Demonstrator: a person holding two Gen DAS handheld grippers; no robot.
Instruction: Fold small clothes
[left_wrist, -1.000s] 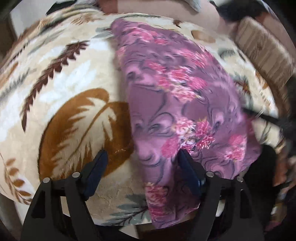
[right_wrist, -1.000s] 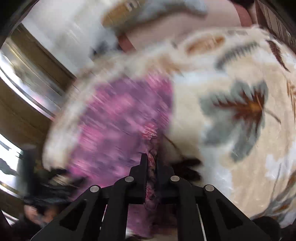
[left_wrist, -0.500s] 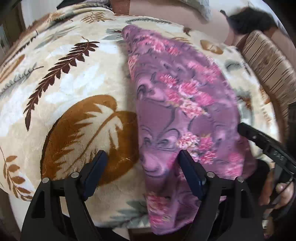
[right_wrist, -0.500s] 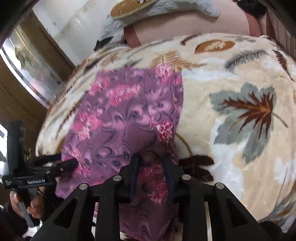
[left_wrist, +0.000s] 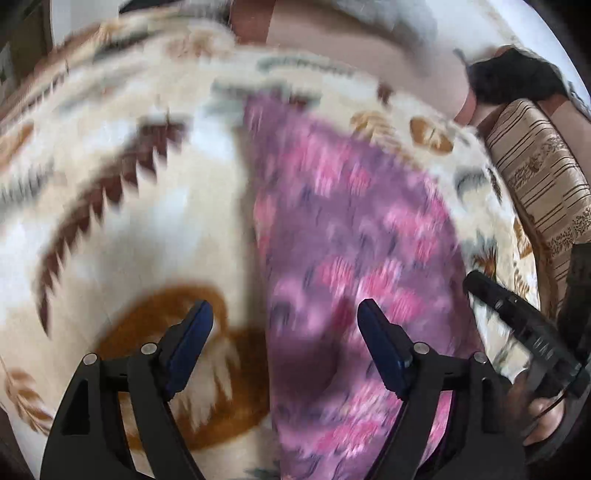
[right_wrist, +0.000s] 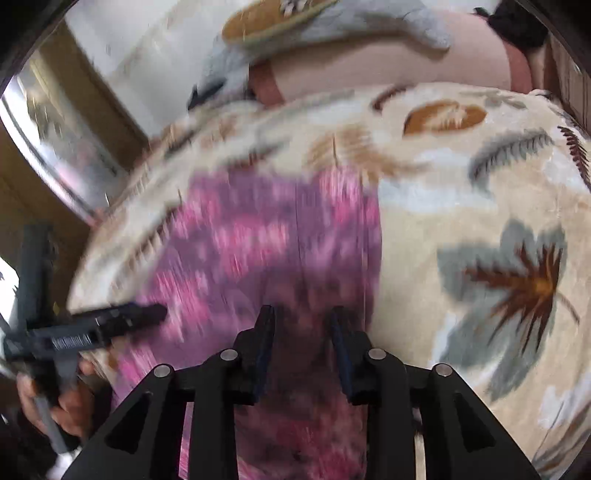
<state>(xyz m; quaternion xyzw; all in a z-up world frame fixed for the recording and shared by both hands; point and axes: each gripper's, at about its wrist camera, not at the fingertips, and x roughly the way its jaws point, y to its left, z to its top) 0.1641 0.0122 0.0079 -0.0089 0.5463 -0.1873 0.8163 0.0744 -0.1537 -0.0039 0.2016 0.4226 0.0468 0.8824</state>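
While both pictures are blurry, we can still see the purple cloth with pink flowers (left_wrist: 354, 258) lying flat in a long strip on the soft blanket (left_wrist: 122, 221). That blanket is cream with brown and grey leaves on it, and it covers a bed. The near end of the cloth hangs over the edge of the bed, close to us.

Our left gripper (left_wrist: 284, 343) hangs above the cloth with its two blue fingers wide apart. One finger (left_wrist: 192, 332) is over the big brown leaf on the blanket, and the other is over the cloth. Nothing is pinched between them.

Our right gripper (right_wrist: 301, 343) is over the near end of the cloth. Its jaws have just been opening, and now there is a small gap between them. The cloth shows through the gap, but the pads do not squeeze it.

From the right wrist view we see the left gripper off to the left side, with a hand (right_wrist: 68, 402) wrapped around its handle. From the left wrist view we see the right gripper at the right edge, beside the cloth.

A striped brown cushion (left_wrist: 543, 177) sits past the far right side of the blanket.
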